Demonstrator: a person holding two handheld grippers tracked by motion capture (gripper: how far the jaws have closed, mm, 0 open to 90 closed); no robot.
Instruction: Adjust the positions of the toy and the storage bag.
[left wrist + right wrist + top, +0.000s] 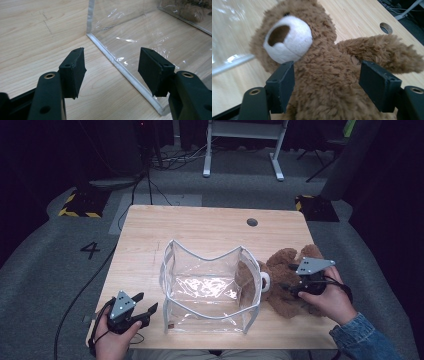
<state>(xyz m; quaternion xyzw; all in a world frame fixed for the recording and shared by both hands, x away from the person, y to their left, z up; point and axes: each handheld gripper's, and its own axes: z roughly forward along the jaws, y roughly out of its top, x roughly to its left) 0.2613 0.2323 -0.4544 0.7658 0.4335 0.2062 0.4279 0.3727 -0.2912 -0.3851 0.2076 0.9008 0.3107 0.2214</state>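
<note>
At three o'clock on the desk [200,222], the right tool [327,82] straddles the teddy bear [317,62] wide open, gripping nothing; closing shallow may pinch fur only. The left tool [112,71] gapes empty by the clear bag [210,287].

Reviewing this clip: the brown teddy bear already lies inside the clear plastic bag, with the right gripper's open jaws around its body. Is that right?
Not quite. The teddy bear lies on the table beside the clear plastic bag, against its right wall, not inside it, as the high view shows. The rest holds: the right gripper has its jaws open around the bear's body.
</note>
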